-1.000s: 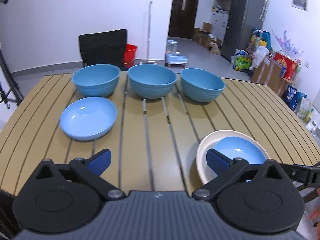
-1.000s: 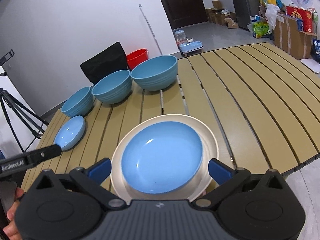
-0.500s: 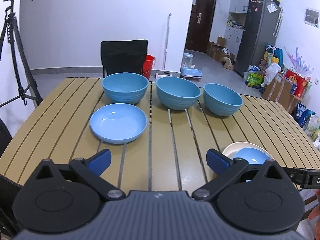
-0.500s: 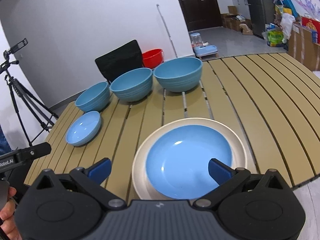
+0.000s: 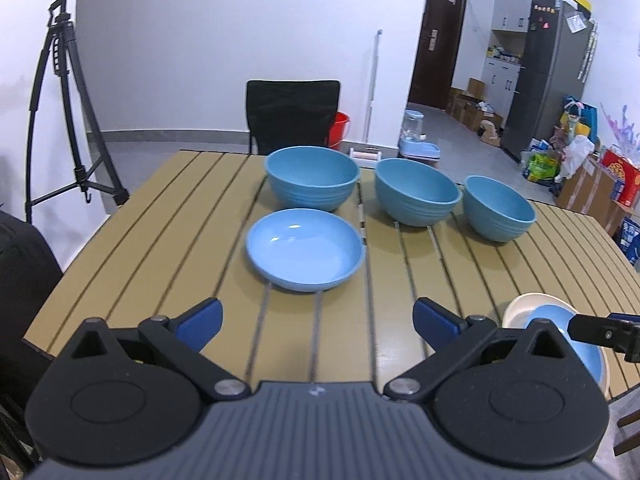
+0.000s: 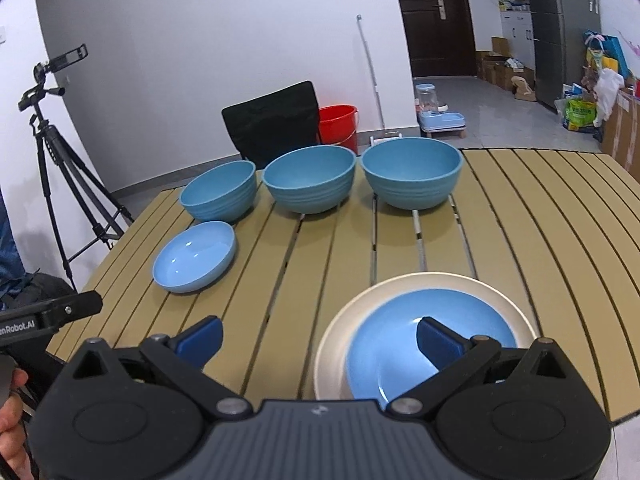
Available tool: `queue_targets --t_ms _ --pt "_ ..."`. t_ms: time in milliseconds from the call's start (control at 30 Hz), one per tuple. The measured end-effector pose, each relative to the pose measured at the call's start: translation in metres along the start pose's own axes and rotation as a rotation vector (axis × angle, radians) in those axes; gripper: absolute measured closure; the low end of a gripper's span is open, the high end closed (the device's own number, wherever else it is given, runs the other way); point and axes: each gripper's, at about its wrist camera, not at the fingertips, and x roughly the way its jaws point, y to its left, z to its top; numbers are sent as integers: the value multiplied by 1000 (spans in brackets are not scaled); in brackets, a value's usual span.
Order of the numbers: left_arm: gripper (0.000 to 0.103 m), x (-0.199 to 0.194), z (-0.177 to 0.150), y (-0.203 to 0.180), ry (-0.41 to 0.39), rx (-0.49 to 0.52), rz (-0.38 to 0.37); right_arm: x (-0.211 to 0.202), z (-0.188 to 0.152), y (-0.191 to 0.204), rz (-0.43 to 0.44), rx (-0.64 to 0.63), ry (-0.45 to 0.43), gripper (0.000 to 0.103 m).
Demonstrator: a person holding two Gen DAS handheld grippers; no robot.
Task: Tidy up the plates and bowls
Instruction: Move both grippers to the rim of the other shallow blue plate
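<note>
Three deep blue bowls stand in a row at the far side of the slatted table: left bowl (image 5: 312, 178), middle bowl (image 5: 417, 192), right bowl (image 5: 499, 213). A shallow blue dish (image 5: 305, 249) lies just in front of the left bowl. Near the front right edge a blue plate (image 6: 404, 344) rests on a cream plate (image 6: 432, 282). My left gripper (image 5: 318, 320) is open and empty, short of the shallow dish. My right gripper (image 6: 320, 338) is open and empty, its right finger over the blue plate.
The slatted tan table (image 5: 168, 224) has a black chair (image 5: 294, 114) behind it and a red bucket (image 6: 338, 122) on the floor. A tripod (image 5: 66, 92) stands at the left. A hand (image 6: 10, 420) holds the other gripper at the lower left.
Both grippers pulled back and rose, so the table looks farther away. The left view swung left, centring the shallow dish; the right view shifted left off the stacked plates. Nothing was grasped.
</note>
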Motion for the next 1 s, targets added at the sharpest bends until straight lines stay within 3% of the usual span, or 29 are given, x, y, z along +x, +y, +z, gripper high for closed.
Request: queue_targets --t_ms 267,733,1000 --pt "0 12 8 25 6 -33 42 26 14 21 11 -49 24 0" --pt "0 76 51 54 97 -57 130 88 61 78 68 -181 81 0" --pt "0 111 63 67 155 -85 149 131 74 92 93 -143 148 0"
